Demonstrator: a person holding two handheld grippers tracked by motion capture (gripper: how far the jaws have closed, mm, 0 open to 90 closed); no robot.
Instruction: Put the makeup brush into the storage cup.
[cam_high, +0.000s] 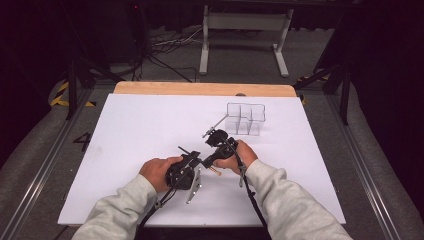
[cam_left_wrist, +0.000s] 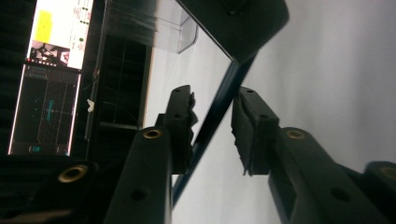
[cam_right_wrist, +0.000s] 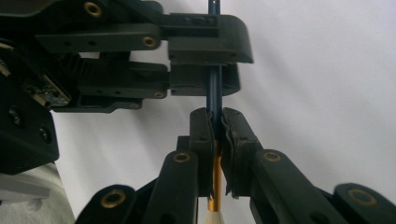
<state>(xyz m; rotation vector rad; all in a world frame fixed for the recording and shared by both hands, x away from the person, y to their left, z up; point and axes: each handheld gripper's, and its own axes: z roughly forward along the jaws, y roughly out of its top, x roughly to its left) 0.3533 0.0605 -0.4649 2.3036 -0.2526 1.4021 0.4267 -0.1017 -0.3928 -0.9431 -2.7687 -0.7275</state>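
**Paintbrush passed between two grippers, mid-table**

Nearest: two grey sleeves enter from the near edge of the white table sheet (cam_high: 125, 130). A metal bar-like piece (cam_high: 194, 186) lies flat on the sheet just near of the left hand; can't tell what it is.

Left gripper (cam_high: 192, 159) sits centre-near, held on its side. In the left gripper view its pads (cam_left_wrist: 183, 126) stand on either side of the dark blue handle of the paintbrush (cam_left_wrist: 219, 107), which runs diagonally between them. A gap shows on both sides, so they are not yet pinching it.

Right gripper (cam_high: 218, 148) is just right of and slightly farther than the left one, nearly touching it. In the right gripper view its pads (cam_right_wrist: 237, 147) are pressed together on the paintbrush (cam_right_wrist: 215, 163) at the gold ferrule, where it meets the blue handle; pale bristles poke out at the bottom edge. The handle runs on up into the left gripper's jaws. In the high view the ferrule end (cam_high: 215, 171) sticks out toward the near side between the hands.

Farther, right of centre: a clear plastic organiser (cam_high: 245, 119) with several compartments, upright, a thin grey stick (cam_high: 216, 125) leaning at its left side.

Far: wooden table edge (cam_high: 205, 89), cables and a white stand on the floor.

Writing: a screen (cam_left_wrist: 60, 32) shows in the left gripper view, text too small to read. No brands legible.
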